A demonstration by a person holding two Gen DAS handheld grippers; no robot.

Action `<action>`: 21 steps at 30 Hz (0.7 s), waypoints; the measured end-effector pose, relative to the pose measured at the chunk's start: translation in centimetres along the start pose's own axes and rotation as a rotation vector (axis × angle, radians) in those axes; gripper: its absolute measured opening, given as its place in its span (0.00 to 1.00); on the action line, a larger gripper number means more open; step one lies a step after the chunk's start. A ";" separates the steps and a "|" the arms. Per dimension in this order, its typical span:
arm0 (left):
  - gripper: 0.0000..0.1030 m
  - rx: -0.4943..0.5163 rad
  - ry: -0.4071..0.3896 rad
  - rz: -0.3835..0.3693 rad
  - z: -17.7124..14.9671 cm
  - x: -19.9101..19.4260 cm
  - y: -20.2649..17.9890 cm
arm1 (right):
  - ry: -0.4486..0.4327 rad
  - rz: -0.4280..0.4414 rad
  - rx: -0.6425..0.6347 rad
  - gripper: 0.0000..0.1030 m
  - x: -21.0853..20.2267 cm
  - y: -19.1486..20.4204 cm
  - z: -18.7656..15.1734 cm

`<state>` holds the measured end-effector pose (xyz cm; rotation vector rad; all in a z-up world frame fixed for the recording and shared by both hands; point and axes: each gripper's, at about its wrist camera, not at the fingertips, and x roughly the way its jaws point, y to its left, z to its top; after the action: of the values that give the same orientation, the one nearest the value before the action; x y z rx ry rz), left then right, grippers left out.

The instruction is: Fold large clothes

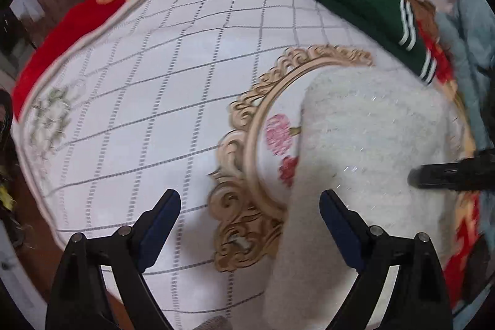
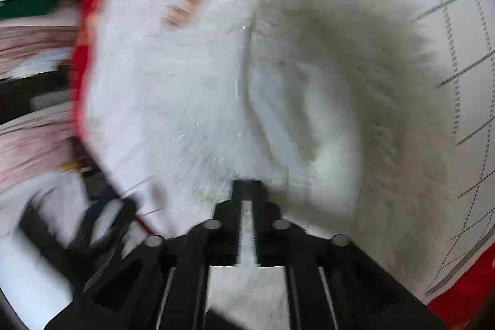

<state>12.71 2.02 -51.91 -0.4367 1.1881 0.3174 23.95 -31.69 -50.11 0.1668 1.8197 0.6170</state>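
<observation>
A fluffy white garment (image 1: 365,150) lies on the patterned bed cover (image 1: 161,101), at the right of the left wrist view. My left gripper (image 1: 250,200) is open and empty above the cover, its right finger over the garment's left edge. My right gripper (image 2: 247,187) is shut on a fold of the white garment (image 2: 216,76), which fills the blurred right wrist view. The right gripper's tip also shows in the left wrist view (image 1: 445,173) at the garment's right edge.
A folded dark green garment with white stripes (image 1: 368,11) lies at the far right of the bed. A grey-blue cloth (image 1: 470,51) lies beyond it. A red floral blanket (image 1: 92,17) borders the cover. Clutter stands off the bed's left side.
</observation>
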 end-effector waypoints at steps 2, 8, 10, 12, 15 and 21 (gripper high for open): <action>0.89 0.006 -0.007 -0.040 0.5 0.2 -0.4 | -0.114 0.050 0.003 0.80 -4.1 -1.0 -1.5; 0.89 0.041 0.049 -0.160 1.2 1.9 -2.4 | -0.322 0.004 0.019 0.92 -8.2 -5.9 -5.1; 0.89 0.056 0.087 -0.196 1.1 2.9 -3.0 | -0.326 -0.004 0.015 0.92 -7.2 -8.2 -5.3; 0.89 0.074 0.120 -0.233 0.9 4.1 -3.6 | -0.286 0.003 0.029 0.92 -5.7 -11.5 -5.0; 0.91 0.077 0.133 -0.274 0.7 5.5 -4.0 | -0.217 0.208 0.125 0.93 -1.2 -15.3 -3.7; 0.93 0.056 0.148 -0.318 1.0 5.8 -3.1 | -0.095 0.496 0.094 0.88 0.0 -14.8 -4.2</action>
<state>16.91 -0.11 -56.52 -0.5990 1.2464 -0.0235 22.86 -45.68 -56.38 0.7143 1.7214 0.8501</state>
